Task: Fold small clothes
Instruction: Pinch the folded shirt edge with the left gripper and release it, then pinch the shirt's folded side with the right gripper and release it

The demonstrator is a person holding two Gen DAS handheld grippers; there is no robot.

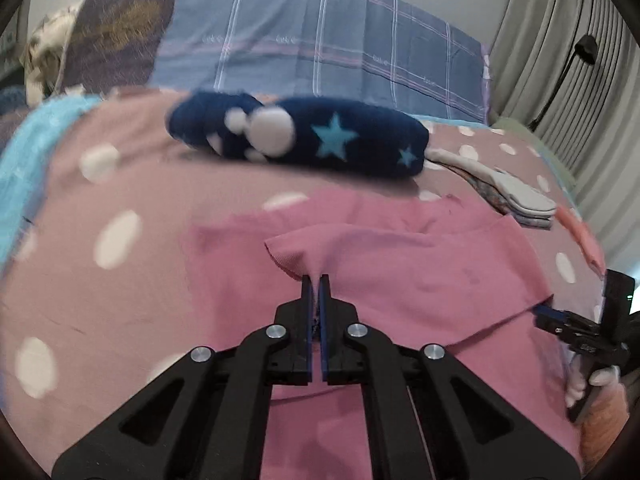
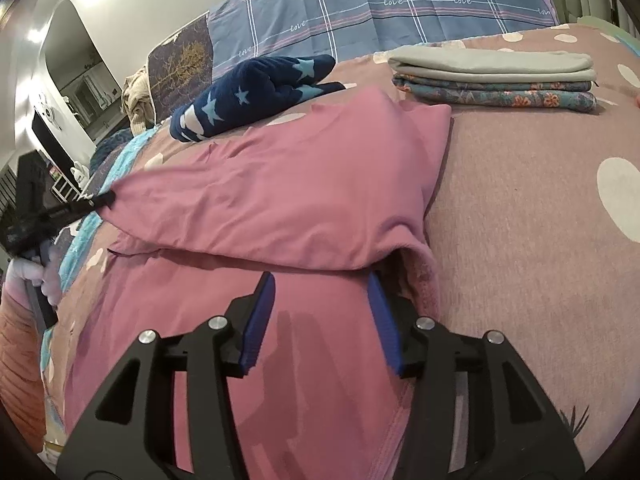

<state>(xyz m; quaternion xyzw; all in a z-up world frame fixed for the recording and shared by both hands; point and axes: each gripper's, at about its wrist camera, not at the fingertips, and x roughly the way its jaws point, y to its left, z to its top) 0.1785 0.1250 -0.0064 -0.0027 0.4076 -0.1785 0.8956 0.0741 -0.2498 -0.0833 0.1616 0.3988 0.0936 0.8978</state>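
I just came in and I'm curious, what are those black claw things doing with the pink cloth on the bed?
A person is folding a pink garment on the bed. The left gripper is shut on its edge, holding part of it folded over. The right gripper is open, gripping nothing. A folded stack sits behind.

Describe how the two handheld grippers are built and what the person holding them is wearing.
Both the left gripper and the right gripper are matte black linkage frames with round silver pivot bolts. Their flat fingers carry ribbed blue pads. Each has a black handle. The person's hand appears to wear a white glove, with a fuzzy peach-pink sleeve.
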